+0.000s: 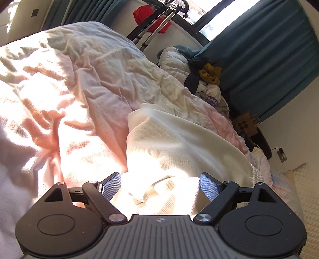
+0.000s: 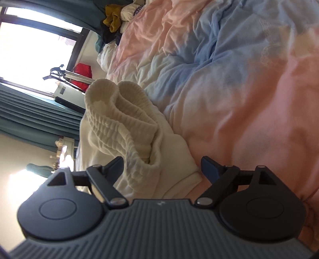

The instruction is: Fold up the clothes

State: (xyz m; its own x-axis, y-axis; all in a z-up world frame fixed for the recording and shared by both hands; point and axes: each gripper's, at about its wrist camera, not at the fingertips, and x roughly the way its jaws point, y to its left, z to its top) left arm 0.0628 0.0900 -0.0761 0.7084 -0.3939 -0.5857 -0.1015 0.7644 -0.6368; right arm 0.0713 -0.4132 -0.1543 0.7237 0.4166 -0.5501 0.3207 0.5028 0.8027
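A cream knitted garment lies on a pastel pink, blue and white duvet. In the left wrist view my left gripper is open, its blue-padded fingers wide apart on either side of a bunched fold of the cream fabric. In the right wrist view the same garment shows its ribbed elastic band, gathered and standing up in loops. My right gripper is open too, with the ribbed band and folded layers lying between its spread fingers. Neither gripper pinches the cloth.
A heap of other clothes, white, mustard and dark, lies at the far end of the bed. Teal curtains, a bright window and a metal rack with red cloth stand beyond. The duvet spreads wide to the right.
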